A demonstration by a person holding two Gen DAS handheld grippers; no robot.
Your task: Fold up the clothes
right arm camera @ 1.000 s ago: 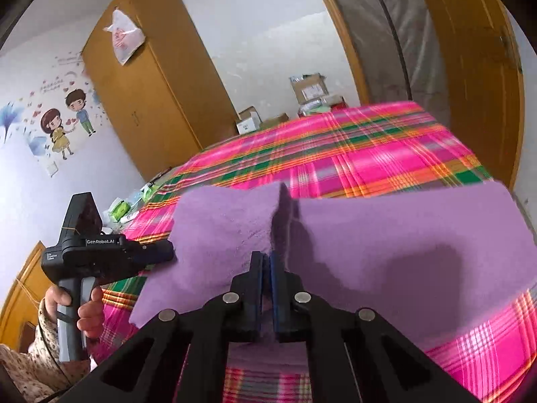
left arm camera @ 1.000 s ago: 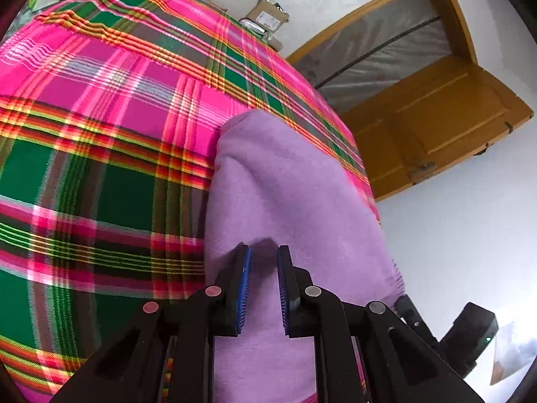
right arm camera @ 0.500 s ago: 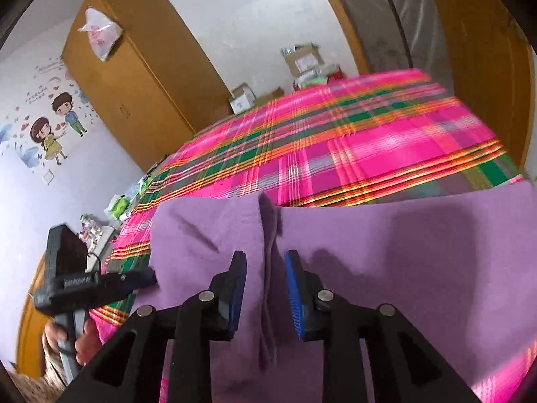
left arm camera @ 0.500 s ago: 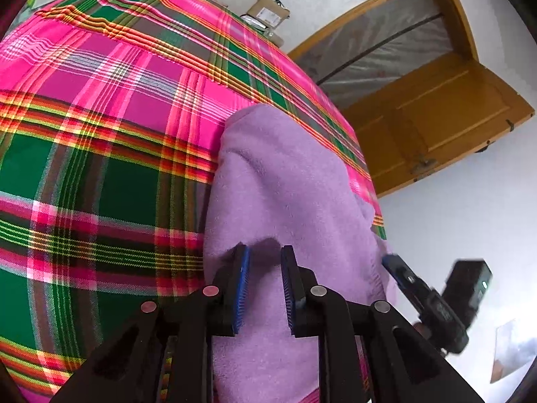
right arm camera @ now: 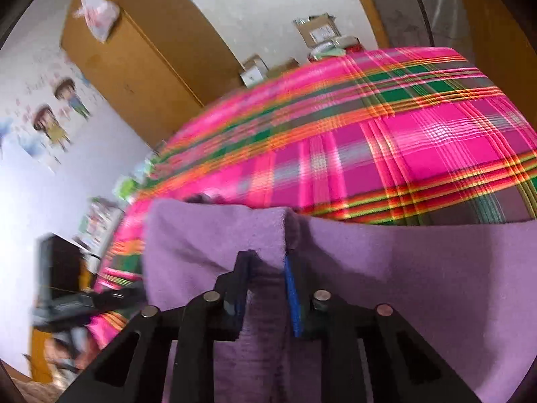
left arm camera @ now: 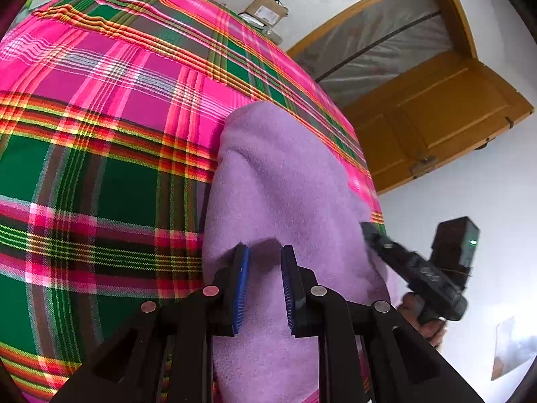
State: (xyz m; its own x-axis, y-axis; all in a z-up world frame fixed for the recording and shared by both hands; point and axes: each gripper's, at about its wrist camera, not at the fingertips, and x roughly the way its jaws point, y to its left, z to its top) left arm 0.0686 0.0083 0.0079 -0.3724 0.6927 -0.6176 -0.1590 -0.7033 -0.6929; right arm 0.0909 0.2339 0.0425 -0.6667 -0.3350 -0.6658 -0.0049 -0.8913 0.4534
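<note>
A purple fleece garment (left arm camera: 285, 184) lies folded on the pink and green plaid bed cover (left arm camera: 100, 117). My left gripper (left arm camera: 265, 252) hovers open just above its near end, and only cloth shows between the blue pads. In the right wrist view the garment (right arm camera: 419, 268) fills the bottom, with a raised fold edge running up its middle. My right gripper (right arm camera: 266, 258) is open with that fold edge between its fingers, nothing pinched. This view is motion-blurred. Each gripper also shows in the other's view: the right gripper (left arm camera: 419, 272) held by a hand, the left gripper (right arm camera: 67, 295) blurred.
A wooden door (left arm camera: 436, 117) stands past the bed's right edge. Cardboard boxes (right arm camera: 319, 30) are stacked behind the far end of the bed, beside a wooden wardrobe (right arm camera: 141, 50). The plaid cover (right arm camera: 402, 134) lies bare beyond the garment.
My right gripper let go of the garment's fold, opened wider and is still moving. My left gripper stayed open over the garment, and the right gripper came into its view.
</note>
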